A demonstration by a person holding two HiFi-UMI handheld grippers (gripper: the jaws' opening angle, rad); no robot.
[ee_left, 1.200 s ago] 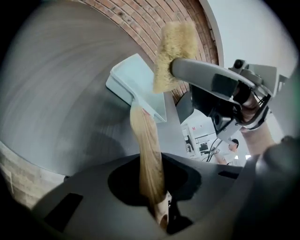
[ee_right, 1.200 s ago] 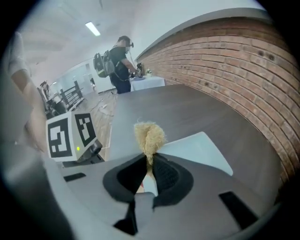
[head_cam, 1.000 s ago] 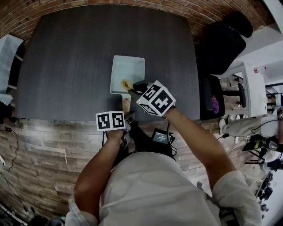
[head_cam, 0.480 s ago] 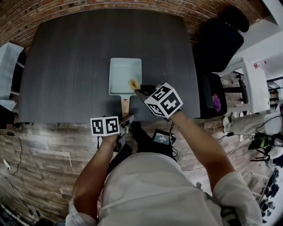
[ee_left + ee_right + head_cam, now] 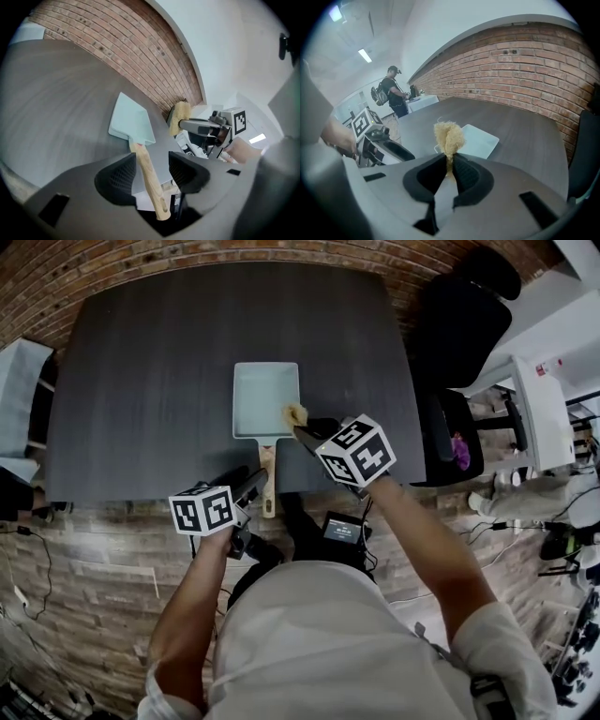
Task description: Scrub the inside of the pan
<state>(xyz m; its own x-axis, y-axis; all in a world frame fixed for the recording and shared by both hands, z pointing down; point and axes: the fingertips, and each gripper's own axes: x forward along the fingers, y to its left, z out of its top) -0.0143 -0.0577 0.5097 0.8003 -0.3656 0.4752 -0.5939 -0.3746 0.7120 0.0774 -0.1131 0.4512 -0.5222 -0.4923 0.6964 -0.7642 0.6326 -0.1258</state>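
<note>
The pale pan (image 5: 263, 395) lies unmoved at the centre of the dark table (image 5: 141, 381). The left gripper (image 5: 249, 487) has just spread its jaws off the wooden handle (image 5: 269, 474) and drawn back toward lower left. The right gripper (image 5: 302, 430), pinching the yellow scrubber (image 5: 296, 414), has slid from the pan's lower left corner to its lower right rim.

Even, soft indoor light, head view rather dim; ceiling strip light (image 5: 365, 55) upper left of right gripper view; heavy fisheye bending, black vignette corners, near foreground soft, faint shadows
</note>
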